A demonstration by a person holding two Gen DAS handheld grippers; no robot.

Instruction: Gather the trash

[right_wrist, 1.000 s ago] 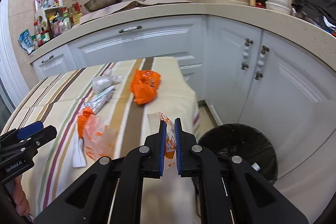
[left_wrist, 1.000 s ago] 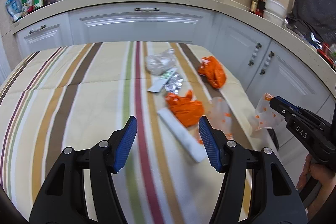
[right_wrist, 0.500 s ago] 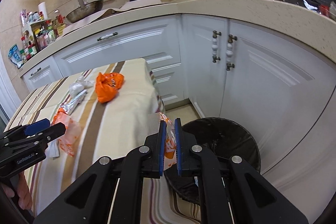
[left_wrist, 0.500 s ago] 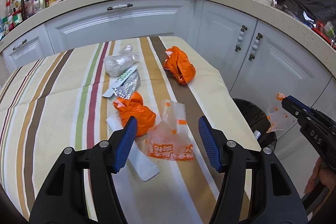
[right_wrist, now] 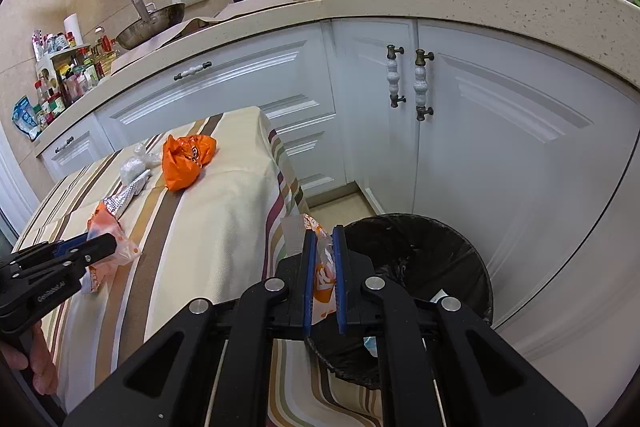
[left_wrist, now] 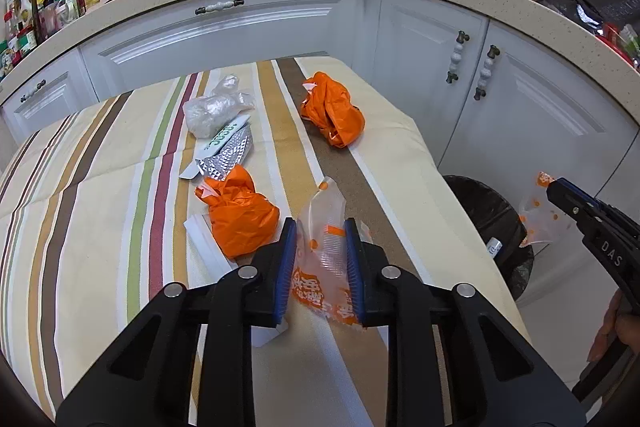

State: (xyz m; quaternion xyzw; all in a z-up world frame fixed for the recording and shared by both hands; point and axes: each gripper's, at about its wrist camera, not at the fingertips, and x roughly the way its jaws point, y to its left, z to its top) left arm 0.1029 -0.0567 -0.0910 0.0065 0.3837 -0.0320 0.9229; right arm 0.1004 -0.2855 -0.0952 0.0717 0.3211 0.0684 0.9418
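"DAS" stands on the right gripper; what looks like "GenRobot.AI" stands on the left gripper.

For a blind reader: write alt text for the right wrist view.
The right hand-held gripper pinches a clear orange-printed wrapper near a black-lined trash bin. To the left, a striped table holds an orange bag.
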